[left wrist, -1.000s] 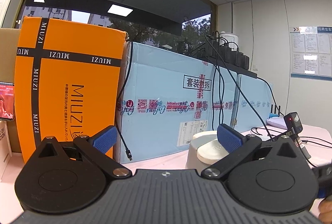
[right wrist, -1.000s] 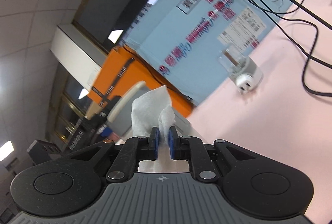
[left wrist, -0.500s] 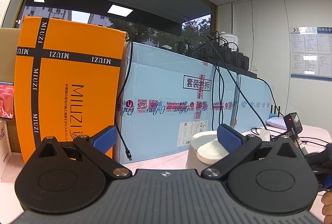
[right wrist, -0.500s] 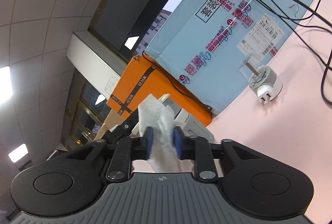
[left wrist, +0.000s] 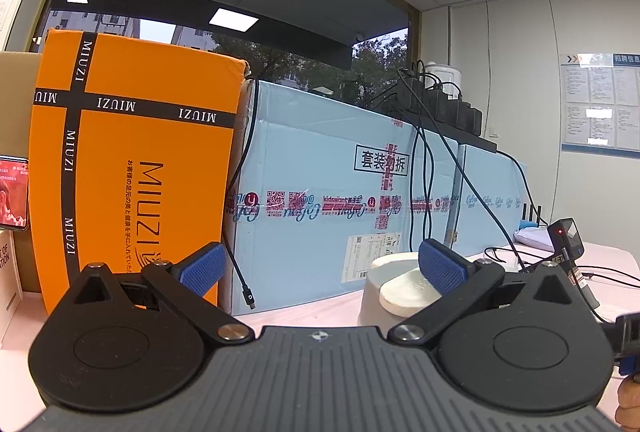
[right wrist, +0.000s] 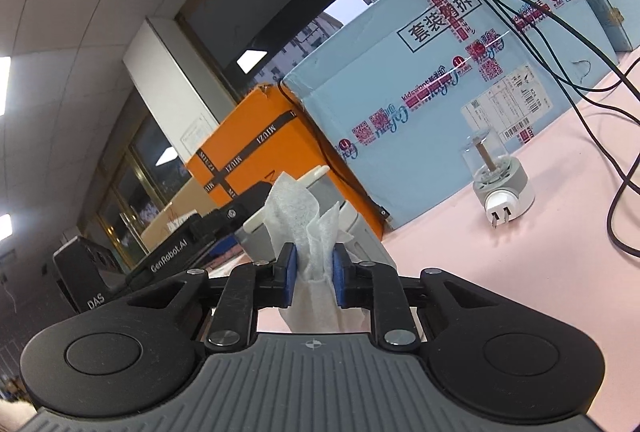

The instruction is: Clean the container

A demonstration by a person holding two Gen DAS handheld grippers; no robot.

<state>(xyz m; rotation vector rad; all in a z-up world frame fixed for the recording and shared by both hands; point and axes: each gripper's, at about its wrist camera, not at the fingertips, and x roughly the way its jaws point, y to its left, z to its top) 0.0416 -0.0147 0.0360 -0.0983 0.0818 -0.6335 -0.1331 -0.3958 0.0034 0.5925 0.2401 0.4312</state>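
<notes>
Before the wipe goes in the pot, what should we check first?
1. Wipe gripped by the right tool: ok.
2. Left tool open and holding nothing: ok.
3. Grey container upright on the pink table: ok.
4. Its white lid off: not ok, it sits tilted on top.
5. Dirt inside the container: cannot tell.
6. Plug adapter apart from the container: ok.

The orange carton (left wrist: 136, 168) at left carries "MIUZI" on its black bands and again in large brown letters on its face. The pale blue carton (left wrist: 332, 192) to its right bears a boxed "套装" stamp and "kidswant" along its red tape. The black device (right wrist: 132, 268) left of the right gripper reads "GenRobot.AI" and "DAS".
</notes>
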